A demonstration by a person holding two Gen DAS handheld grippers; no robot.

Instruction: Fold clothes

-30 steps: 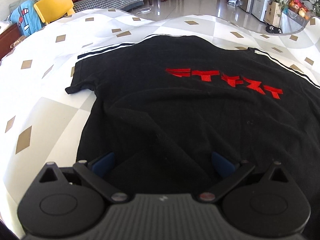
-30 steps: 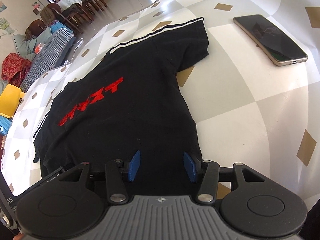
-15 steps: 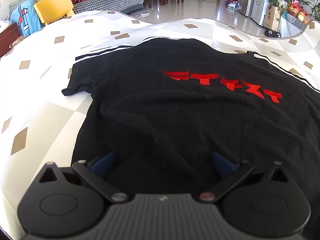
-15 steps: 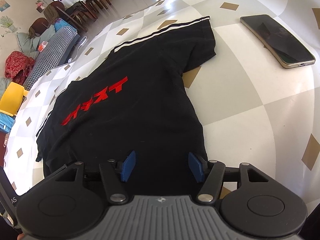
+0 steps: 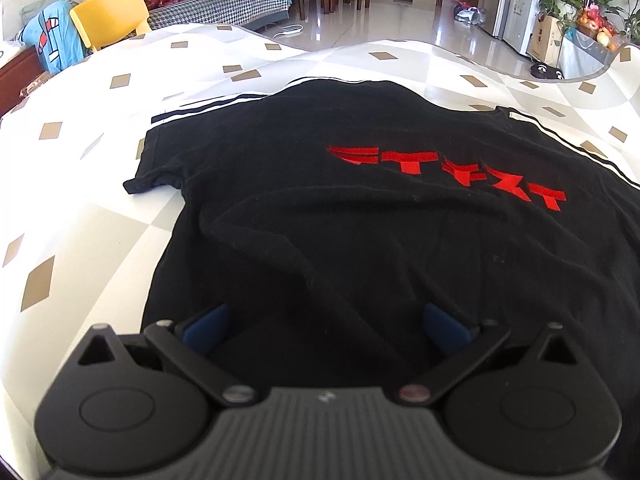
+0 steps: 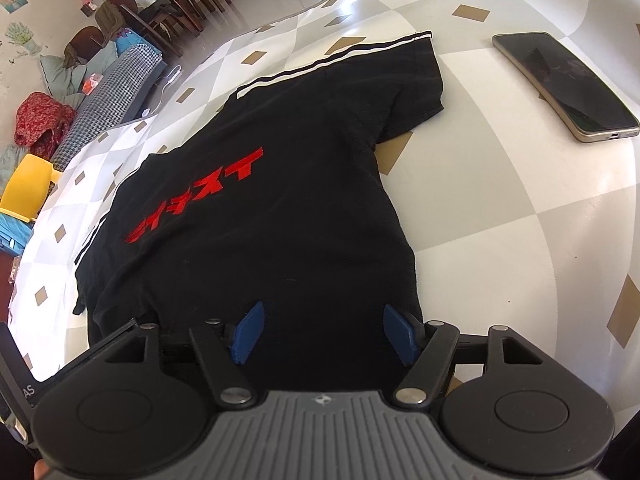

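The black T-shirt (image 5: 360,240) lay flat on the tabletop (image 6: 520,208), both claws over its near hem, the left claw (image 5: 324,326) wide open, the right claw (image 6: 324,330) opening with nothing pinched, so each needed to grip the hem evenly before lifting.

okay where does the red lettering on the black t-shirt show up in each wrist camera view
Left wrist: red lettering sits right of centre, in the upper half, running slightly downward to the right.
Right wrist: red lettering sits left of centre, running diagonally up to the right.
Shared landmark: the yellow chair, beyond the table.
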